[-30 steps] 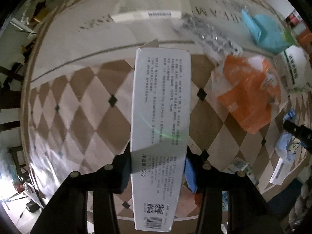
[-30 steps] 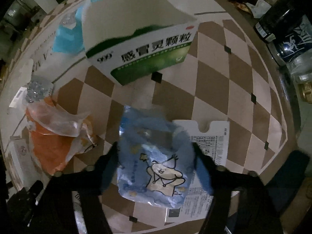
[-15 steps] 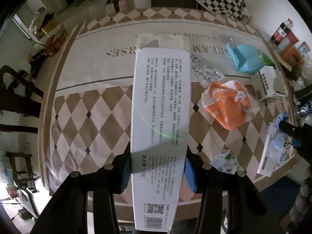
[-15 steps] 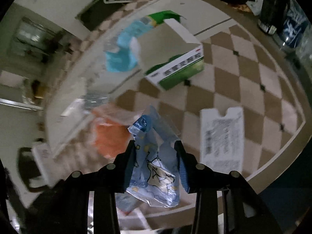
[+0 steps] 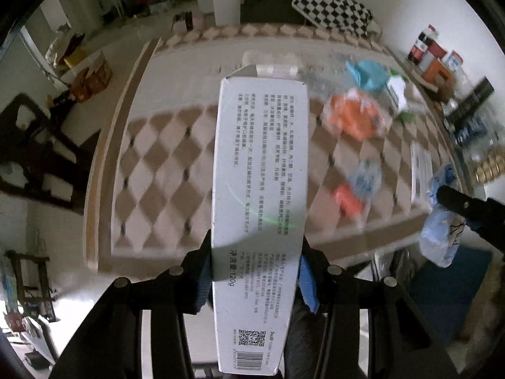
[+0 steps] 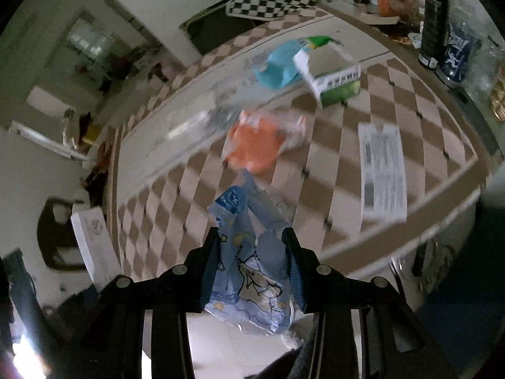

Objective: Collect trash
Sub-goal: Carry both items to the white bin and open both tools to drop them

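My left gripper (image 5: 255, 249) is shut on a long white carton (image 5: 258, 195) with printed text and a barcode, held above the near edge of the checkered table (image 5: 157, 170). My right gripper (image 6: 251, 243) is shut on a crumpled blue cartoon wrapper (image 6: 249, 262), also lifted off the table; it shows at the right of the left wrist view (image 5: 442, 230). The white carton shows at the left of the right wrist view (image 6: 93, 243). On the table lie an orange plastic bag (image 6: 255, 145), a green-and-white box (image 6: 336, 82), a light blue bag (image 6: 279, 66), a printed leaflet (image 6: 382, 164) and a small blue-orange wrapper (image 5: 356, 189).
Bottles and cans (image 6: 442, 31) stand along the table's right side. A checkered cushion (image 5: 331, 15) lies beyond the far end. A dark chair (image 5: 28, 145) stands to the left. A clear crumpled plastic piece (image 6: 202, 120) lies on the pale runner (image 5: 195, 69).
Both grippers have risen and pulled back from the table with their loads. The table now looks smaller and farther, and its near edge and the floor have come into view.
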The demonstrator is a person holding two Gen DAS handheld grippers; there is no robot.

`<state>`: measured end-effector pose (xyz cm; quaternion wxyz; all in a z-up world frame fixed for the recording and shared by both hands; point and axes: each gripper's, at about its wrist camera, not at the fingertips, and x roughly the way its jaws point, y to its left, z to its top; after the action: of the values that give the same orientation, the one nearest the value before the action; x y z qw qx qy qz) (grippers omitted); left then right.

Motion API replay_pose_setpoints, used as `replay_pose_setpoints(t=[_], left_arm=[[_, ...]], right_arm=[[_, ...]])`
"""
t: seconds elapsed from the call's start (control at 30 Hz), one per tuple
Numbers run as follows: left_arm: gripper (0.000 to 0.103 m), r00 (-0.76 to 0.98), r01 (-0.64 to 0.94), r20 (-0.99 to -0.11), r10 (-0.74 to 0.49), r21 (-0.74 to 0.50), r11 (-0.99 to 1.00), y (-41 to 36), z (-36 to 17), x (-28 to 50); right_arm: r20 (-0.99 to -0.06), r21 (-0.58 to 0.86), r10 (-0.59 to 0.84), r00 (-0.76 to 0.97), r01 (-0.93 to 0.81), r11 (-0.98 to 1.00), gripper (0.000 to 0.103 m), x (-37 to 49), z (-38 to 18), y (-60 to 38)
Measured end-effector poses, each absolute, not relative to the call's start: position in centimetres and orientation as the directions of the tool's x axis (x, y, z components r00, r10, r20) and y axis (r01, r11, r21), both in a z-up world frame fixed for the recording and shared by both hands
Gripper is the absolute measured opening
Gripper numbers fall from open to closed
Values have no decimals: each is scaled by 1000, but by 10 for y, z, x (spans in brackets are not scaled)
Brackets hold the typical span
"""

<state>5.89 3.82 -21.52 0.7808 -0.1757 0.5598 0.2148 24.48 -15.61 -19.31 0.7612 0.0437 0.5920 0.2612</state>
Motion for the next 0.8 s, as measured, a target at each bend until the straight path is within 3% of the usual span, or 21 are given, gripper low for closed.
replay_pose_setpoints(t=[0.17,0.27,0.73,0.8], left_arm=[[43,199,-536,-978,66,-52,842,26,-257,-11],[43,124,-555,-992,-8,-76,828,25,-303,-45],[44,-63,-661,-939,-339,-215,719,69,-647,-55],[57,-70,-681,-933,-354,-215,700,73,-685,-52]], right_arm=[[-903,363,421,83,-378,852,41,156,-228,-160],[-925,360,380,-25,-381,851,41,103,-279,-156],[-938,311,211,-275,-398,863,41,19,-594,-112],[-932,321,214,-294,-388,864,41,18,-642,-102]])
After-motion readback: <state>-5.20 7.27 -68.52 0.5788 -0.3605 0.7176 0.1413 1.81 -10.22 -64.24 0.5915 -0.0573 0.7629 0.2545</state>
